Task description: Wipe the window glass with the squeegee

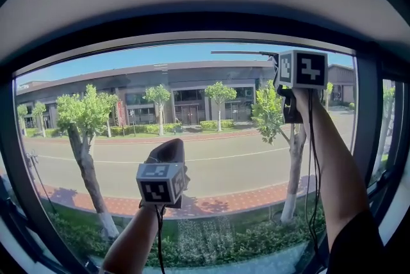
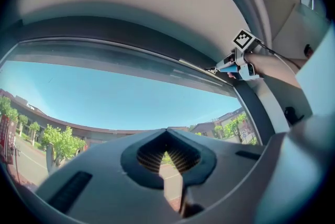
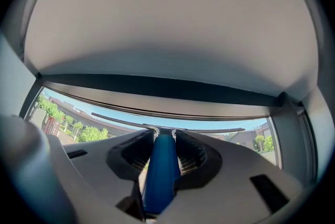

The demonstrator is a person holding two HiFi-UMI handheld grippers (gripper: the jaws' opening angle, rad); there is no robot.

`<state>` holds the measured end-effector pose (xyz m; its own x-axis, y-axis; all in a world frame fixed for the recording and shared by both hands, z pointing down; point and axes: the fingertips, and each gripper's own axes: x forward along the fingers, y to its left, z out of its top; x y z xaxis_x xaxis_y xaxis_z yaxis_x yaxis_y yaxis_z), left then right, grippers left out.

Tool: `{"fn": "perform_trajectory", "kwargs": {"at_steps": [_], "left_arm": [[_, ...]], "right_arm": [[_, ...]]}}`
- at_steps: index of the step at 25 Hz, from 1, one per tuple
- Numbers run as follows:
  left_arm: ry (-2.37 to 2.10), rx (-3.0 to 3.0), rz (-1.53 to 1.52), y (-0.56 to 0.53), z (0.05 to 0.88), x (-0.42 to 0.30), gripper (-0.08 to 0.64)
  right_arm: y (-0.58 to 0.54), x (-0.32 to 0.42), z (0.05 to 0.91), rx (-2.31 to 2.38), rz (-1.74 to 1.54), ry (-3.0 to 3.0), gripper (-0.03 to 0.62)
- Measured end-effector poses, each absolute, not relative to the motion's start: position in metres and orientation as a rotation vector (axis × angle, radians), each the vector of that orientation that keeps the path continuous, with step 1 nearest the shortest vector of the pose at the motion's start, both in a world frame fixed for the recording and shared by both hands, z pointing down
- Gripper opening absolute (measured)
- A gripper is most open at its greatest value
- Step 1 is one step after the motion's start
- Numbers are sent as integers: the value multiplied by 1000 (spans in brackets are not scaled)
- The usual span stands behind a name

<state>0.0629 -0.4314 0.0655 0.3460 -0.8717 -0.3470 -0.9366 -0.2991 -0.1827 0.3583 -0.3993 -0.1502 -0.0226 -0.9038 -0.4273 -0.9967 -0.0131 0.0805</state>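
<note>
The squeegee has a blue handle point(image 3: 160, 173) and a long thin blade point(image 1: 242, 53). Its blade lies against the top edge of the window glass point(image 1: 128, 68), right of centre. My right gripper point(image 1: 282, 77) is raised high and shut on the handle, which runs between both fingers in the right gripper view. My left gripper point(image 1: 168, 151) hangs lower, in front of the middle of the glass. Its jaws are shut with nothing between them. The left gripper view shows my right gripper point(image 2: 238, 64) up in the window's top right corner.
A dark window frame point(image 1: 362, 119) rings the glass, with a thick upright post on the right and a white ceiling point(image 3: 167, 24) above. Outside are a road, trees and a long building. A cable hangs down along my right arm.
</note>
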Motion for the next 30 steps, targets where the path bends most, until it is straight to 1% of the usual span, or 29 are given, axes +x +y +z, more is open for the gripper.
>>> {"fn": "perform_trajectory", "kwargs": {"at_steps": [8, 18, 24, 30], "left_arm": [[1642, -2283, 265, -441, 72, 46, 2], [1675, -2293, 277, -439, 79, 38, 2], [1648, -2262, 288, -434, 54, 43, 2], [1563, -2204, 392, -414, -4, 51, 2]], "right_arm": [[-408, 354, -175, -2009, 559, 1965, 131], [-404, 349, -177, -2003, 594, 1960, 130], [-409, 350, -171, -2001, 583, 1964, 132], [-409, 347, -162, -2000, 588, 1981, 130]]}}
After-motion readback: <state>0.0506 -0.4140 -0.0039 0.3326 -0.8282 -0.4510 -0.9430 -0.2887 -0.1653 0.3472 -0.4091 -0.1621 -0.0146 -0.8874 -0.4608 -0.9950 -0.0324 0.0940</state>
